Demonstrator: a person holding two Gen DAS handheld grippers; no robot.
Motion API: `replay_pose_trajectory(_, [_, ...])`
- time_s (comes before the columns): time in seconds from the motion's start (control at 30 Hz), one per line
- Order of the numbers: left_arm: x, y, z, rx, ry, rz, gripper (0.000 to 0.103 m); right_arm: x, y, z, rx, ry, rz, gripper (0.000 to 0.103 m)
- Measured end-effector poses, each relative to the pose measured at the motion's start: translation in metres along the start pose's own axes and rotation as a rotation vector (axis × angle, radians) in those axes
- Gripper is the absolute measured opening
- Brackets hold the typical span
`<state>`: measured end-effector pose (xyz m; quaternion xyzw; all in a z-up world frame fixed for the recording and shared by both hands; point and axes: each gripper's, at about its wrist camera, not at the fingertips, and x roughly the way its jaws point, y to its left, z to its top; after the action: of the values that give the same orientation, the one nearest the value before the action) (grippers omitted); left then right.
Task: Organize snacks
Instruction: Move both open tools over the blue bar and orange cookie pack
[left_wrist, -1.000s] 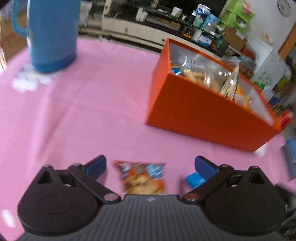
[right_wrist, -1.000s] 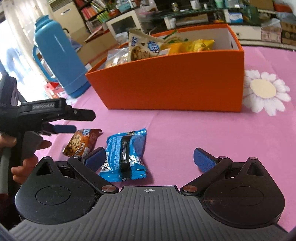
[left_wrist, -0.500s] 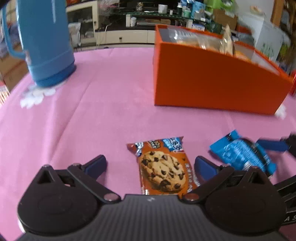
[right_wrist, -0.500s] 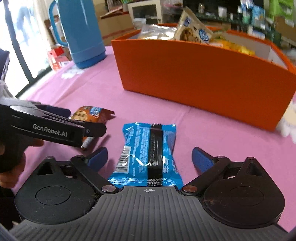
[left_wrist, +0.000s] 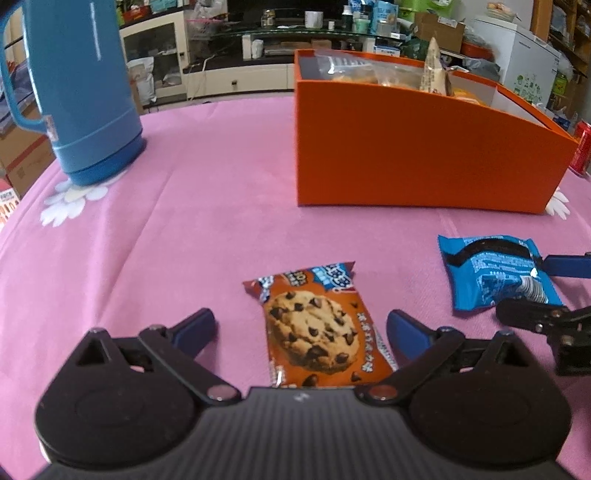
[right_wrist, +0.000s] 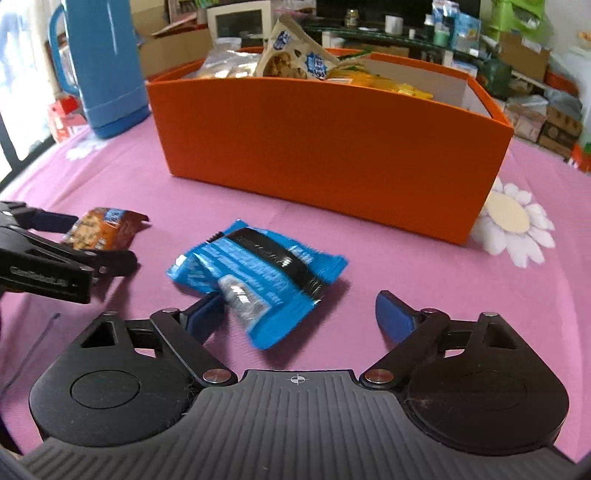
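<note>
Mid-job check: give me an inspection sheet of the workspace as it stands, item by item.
Surface: pink tablecloth with white daisy prints.
Job's things: cookie packet and blue snack packet lie flat in front of the orange box, which already holds several snack packs.
Clutter: blue thermos jug at the far left; red can beyond the box.
Grippers: left gripper open, straddling the cookie packet without pressing it; right gripper closing around the blue snack packet, one finger against it, the other clear.
Cables: nothing seen on the table.
Surroundings: crowded shelves, cartons and a cabinet behind.
</note>
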<state>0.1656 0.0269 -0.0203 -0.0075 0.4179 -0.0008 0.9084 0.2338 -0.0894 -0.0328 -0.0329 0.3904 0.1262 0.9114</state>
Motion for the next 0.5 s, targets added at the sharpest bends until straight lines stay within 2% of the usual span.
replay_pose_trajectory(0.07, [0.000, 0.000, 0.000, -0.008, 0.002, 0.006, 0.098, -0.004, 0.005, 0.005, -0.029, -0.032, 0.043, 0.079])
replay_pose_trajectory(0.13, [0.001, 0.000, 0.001, -0.009, 0.003, 0.008, 0.099, -0.005, 0.015, 0.011, -0.125, -0.071, 0.034, 0.092])
replay_pose_trajectory(0.27, [0.001, -0.001, 0.001, -0.005, 0.003, 0.002, 0.099, 0.012, 0.033, 0.018, -0.320, -0.066, 0.036, 0.092])
replay_pose_trajectory(0.3, [0.001, 0.000, 0.000, -0.004, 0.003, 0.000, 0.100, 0.020, 0.033, 0.017, -0.327, -0.036, 0.048, 0.091])
replay_pose_trajectory(0.37, [0.001, 0.001, 0.001, -0.002, 0.006, -0.004, 0.100, 0.023, 0.028, 0.018, -0.253, -0.003, 0.094, 0.090])
replay_pose_trajectory(0.4, [0.001, 0.001, 0.001, -0.003, 0.007, -0.006, 0.100, 0.021, 0.026, 0.018, -0.233, 0.015, 0.107, 0.087])
replay_pose_trajectory(0.5, [0.000, 0.003, 0.001, -0.007, 0.008, -0.014, 0.100, 0.007, 0.026, 0.007, -0.203, 0.032, 0.131, 0.086])
